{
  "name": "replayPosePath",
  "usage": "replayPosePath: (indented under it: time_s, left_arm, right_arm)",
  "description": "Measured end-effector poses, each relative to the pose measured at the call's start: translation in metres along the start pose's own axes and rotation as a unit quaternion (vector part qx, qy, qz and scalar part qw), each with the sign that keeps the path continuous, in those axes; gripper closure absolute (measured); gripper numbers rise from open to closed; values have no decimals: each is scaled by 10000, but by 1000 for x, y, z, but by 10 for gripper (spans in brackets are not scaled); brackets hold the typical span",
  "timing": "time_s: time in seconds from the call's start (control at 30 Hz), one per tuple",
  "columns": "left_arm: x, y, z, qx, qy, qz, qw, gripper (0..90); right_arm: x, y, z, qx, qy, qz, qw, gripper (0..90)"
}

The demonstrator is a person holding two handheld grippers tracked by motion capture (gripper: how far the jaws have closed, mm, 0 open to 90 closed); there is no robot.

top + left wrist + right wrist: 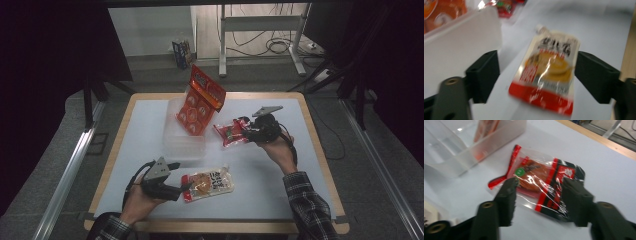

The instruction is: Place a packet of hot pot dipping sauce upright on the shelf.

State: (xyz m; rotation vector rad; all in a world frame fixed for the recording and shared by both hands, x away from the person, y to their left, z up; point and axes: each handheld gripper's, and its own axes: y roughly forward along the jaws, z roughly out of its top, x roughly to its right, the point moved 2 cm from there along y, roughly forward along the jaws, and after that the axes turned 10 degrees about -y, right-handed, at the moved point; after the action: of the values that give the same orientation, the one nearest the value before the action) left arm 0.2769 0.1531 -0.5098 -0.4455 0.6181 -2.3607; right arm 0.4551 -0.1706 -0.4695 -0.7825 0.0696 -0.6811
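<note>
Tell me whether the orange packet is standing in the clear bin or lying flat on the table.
Standing in it. The orange packet leans upright inside the clear bin, its top well above the rim.

snack packets – 3 [207, 184] [231, 132] [199, 100] | clear bin – 1 [172, 140] | tools – 2 [184, 189] [246, 131]
</note>
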Motion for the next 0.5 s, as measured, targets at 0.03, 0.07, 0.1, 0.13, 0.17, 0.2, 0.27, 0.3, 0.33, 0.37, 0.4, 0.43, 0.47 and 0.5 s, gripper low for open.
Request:
replayPosePath:
  time_s: [0.03,0.07,0.1,0.13,0.17,0.2,0.27,0.3,0.33,0.37,0.4,0.43,0.47,0.5]
  left_arm:
    - [4,8,8,39,14,-66,10000,253]
    - [4,8,8,39,14,-66,10000,274]
    - [5,13,11,45,51,-56,10000,274]
    - [8,23,18,24,129,-36,9999,327]
    - [9,28,22,24,129,-41,9999,352]
    - [9,28,22,24,129,-41,9999,385]
    - [10,39,31,49,95,-132,9999,440]
    - [10,42,34,83,97,-137,9998,465]
    - [11,44,36,114,90,-163,9998,486]
    - [11,46,38,138,100,-178,9997,499]
    - [11,46,38,138,100,-178,9997,507]
    - [12,47,38,168,116,-182,9996,508]
    - [12,47,36,168,147,-168,9996,504]
    - [12,46,35,179,173,-149,9996,485]
  right_arm:
    - [1,0,-2,0,5,-62,10000,371]
    - [2,0,-4,4,45,-105,9999,342]
    - [2,0,-4,4,45,-105,9999,342]
    - [4,0,-9,4,131,-89,9999,297]
    - [5,0,-11,1,154,-107,9998,287]
    - [5,0,-11,1,154,-107,9998,287]
    - [8,2,-17,-67,203,-163,9996,267]
    - [9,3,-19,-106,218,-206,9995,263]
    - [11,4,-22,-139,220,-226,9994,260]
    - [12,5,-24,-178,239,-231,9993,249]
    - [14,7,-27,-229,279,-227,9991,238]
    - [16,9,-31,-258,337,-216,9989,231]
    - [18,11,-34,-304,383,-171,9987,219]
    - [19,14,-38,-350,419,-101,9985,205]
